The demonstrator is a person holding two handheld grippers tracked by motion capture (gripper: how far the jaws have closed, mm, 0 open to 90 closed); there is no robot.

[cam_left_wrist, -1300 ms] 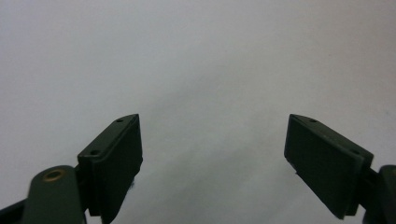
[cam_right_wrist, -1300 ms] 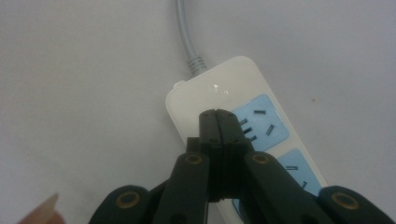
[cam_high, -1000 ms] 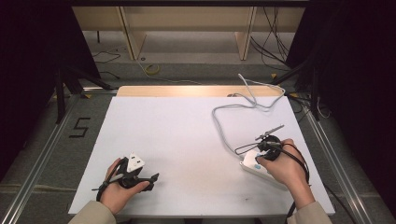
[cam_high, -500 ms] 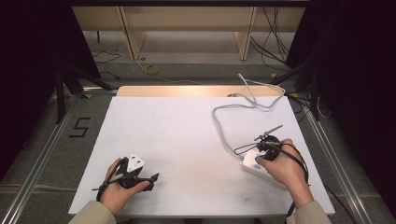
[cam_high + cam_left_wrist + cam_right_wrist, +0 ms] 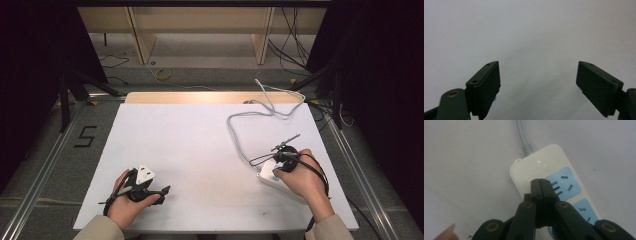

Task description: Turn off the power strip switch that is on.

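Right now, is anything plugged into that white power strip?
No: the power strip shows empty blue sockets; the shut right gripper hovers over one.

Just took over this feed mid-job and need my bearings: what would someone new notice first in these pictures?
First, the white power strip with blue socket panels at the table's right near edge, where the right gripper, jaws shut together, sits over its first socket. Its grey cable loops back across the white table toward the far edge. The left gripper rests near the front left, jaws wide open over bare tabletop.
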